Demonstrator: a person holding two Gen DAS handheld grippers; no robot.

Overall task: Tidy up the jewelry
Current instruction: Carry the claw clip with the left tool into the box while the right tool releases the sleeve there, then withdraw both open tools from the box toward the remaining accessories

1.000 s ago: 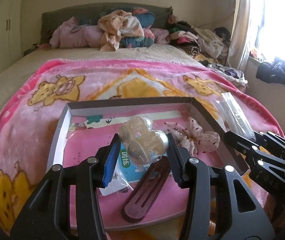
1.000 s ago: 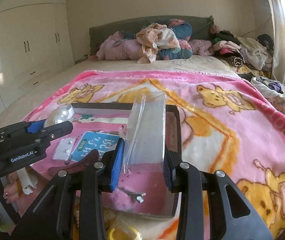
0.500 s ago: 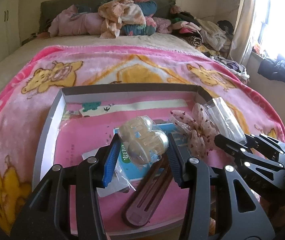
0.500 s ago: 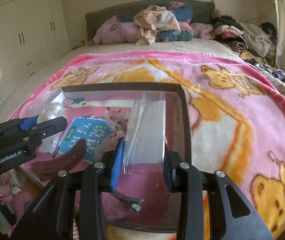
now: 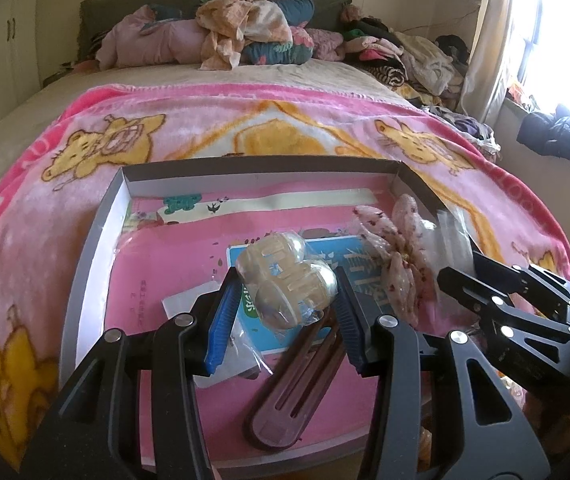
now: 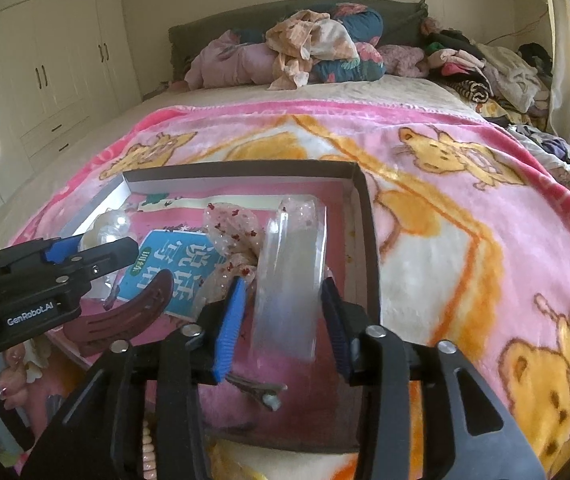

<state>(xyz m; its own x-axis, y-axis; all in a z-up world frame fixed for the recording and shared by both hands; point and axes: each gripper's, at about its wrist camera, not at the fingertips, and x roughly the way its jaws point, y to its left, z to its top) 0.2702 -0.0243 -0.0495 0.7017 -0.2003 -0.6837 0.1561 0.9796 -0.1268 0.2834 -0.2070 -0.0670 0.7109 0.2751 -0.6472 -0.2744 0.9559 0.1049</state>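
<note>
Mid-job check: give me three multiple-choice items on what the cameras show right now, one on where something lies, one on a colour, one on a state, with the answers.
1. Where does the dark brown hair clip lie?
A. Inside the shallow box on the bed
B. On the pillows at the headboard
C. On the windowsill

2. What colour is the blanket under the box?
A. Plain green
B. Pink with yellow bears
C. White with blue stripes

3. What is between the jaws of the left gripper?
A. Nothing
B. A metal spoon
C. A clear bag with a pale beaded piece

Answers:
1 A: the clip rests on the pink floor of the box, near its front edge.
2 B: pink fleece with yellow bears surrounds the box.
3 C: the bag sits clamped between both pads.
</note>
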